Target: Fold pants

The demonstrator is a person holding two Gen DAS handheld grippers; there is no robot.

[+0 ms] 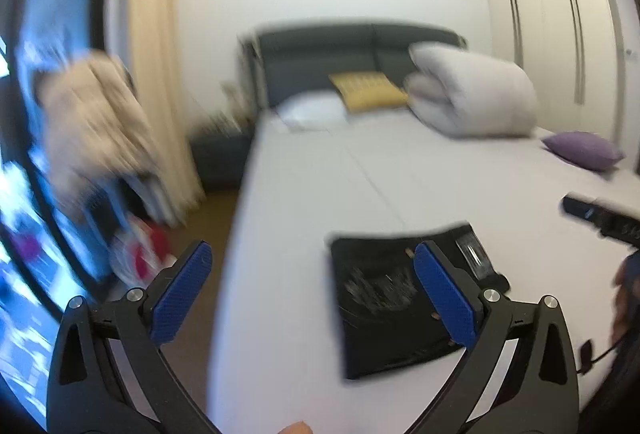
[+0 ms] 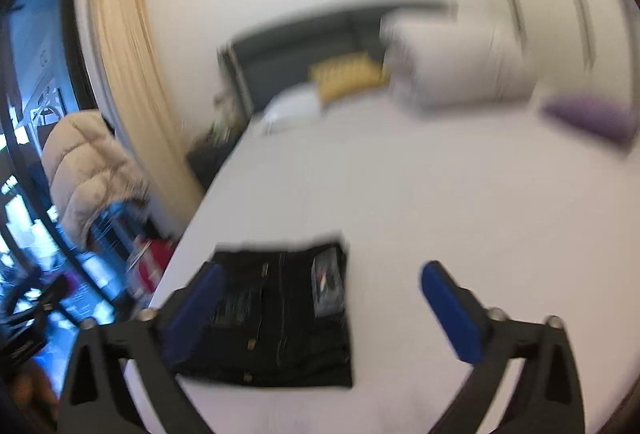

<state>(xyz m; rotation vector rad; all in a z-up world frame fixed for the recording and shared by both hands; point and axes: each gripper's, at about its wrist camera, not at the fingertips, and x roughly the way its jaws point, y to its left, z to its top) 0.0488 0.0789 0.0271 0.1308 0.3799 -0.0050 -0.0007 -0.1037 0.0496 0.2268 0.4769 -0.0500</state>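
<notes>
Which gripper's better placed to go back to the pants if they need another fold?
Probably left. The left gripper hangs open with the folded black pants right behind its right finger; the right gripper, also open, mostly frames bare bed.

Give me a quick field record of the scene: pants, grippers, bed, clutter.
pants: black pants, folded into a compact rectangle, flat near the bed's left edge
left gripper: open, empty, above the bed edge
right gripper: open, empty, above the pants and sheet
bed: pale sheet, bare around the pants
at head of bed: white pillow, yellow cushion, rolled duvet, purple cushion
image quality: both views motion-blurred
</notes>
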